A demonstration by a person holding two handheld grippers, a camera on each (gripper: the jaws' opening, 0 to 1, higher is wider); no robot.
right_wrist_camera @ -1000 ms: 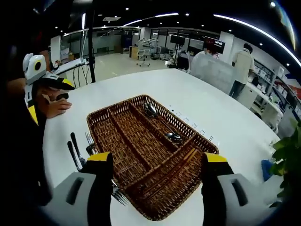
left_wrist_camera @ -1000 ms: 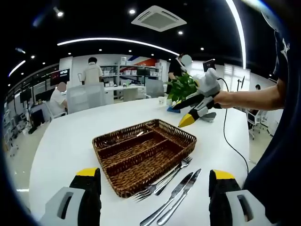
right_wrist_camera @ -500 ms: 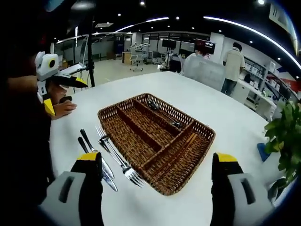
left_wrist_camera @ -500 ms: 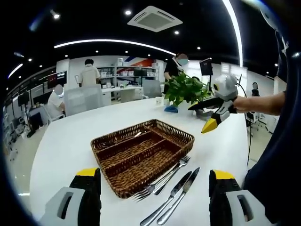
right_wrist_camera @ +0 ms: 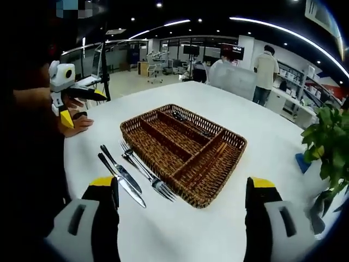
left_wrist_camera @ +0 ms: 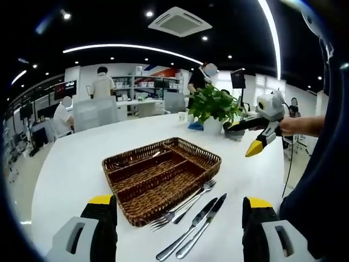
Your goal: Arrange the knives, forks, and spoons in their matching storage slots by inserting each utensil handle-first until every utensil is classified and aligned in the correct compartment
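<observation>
The left gripper (left_wrist_camera: 177,232) is hovering with its jaws spread wide apart and nothing between them, and the right gripper (right_wrist_camera: 182,218) is doing the same. Both are facing the wicker cutlery tray (right_wrist_camera: 184,152) sitting on the white bench (right_wrist_camera: 262,136). Two forks (right_wrist_camera: 143,172) are lying just beside the tray's long side, two knives (right_wrist_camera: 122,177) lying next to them on the side away from the tray. Two spoons (right_wrist_camera: 182,118) are resting inside the tray's far compartment
</observation>
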